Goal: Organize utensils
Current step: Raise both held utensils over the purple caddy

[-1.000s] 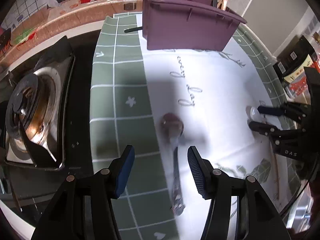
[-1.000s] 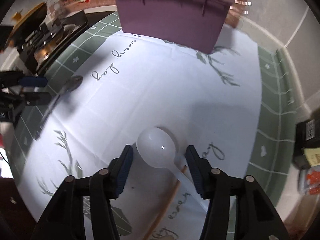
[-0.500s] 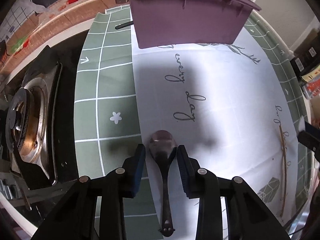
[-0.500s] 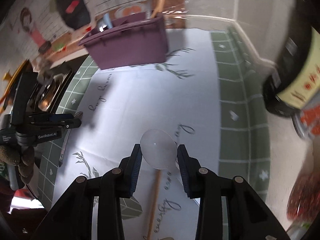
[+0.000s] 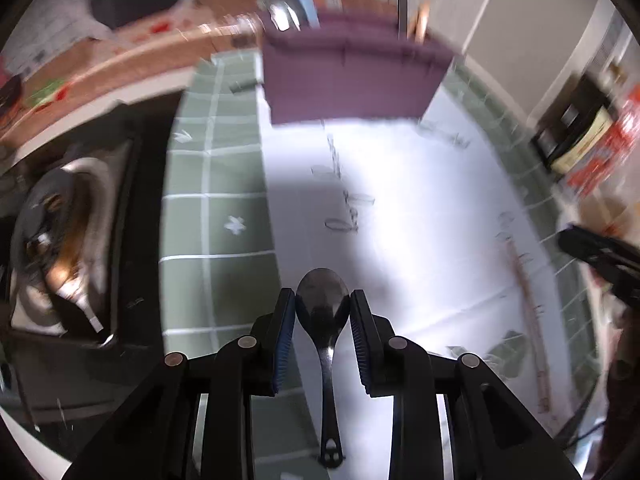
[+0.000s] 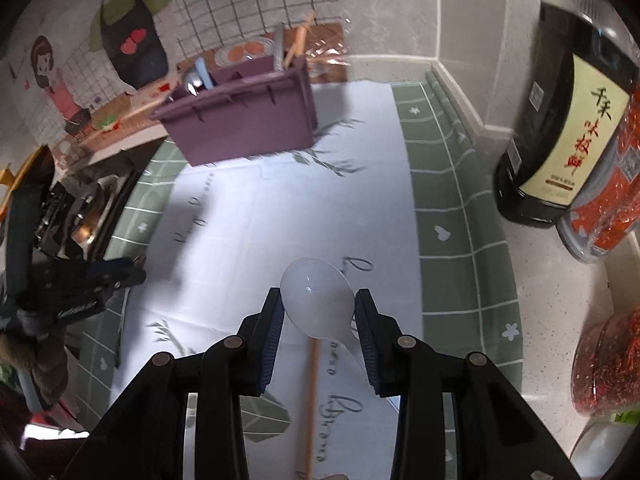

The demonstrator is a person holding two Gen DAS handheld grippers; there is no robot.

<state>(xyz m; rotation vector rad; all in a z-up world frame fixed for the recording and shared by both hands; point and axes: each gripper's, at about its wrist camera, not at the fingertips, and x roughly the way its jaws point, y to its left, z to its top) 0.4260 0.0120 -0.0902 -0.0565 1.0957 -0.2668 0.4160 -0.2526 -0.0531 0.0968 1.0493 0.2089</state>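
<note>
- Strong fisheye bending and black corners in both views.
- Left wrist view smeared by motion blur, worst on the purple bin [image 5: 352, 76] and stove [image 5: 60, 240]; metal spoon [image 5: 323, 312] sharp.
- Right wrist view crisp, slightly soft at edges.
- White cloth [image 6: 280, 220] bright, nearly washed out; soft shadows across it.
- Small glare on plastic spoon [image 6: 317, 306].

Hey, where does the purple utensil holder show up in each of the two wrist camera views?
Left wrist view: the purple utensil holder sits top centre, blurred, at the far end of the white cloth, well beyond the left gripper shut on the metal spoon.
Right wrist view: it stands upper left of centre, beyond the right gripper shut on the white spoon.
Shared landmark: the white cloth with cursive lettering.
</note>
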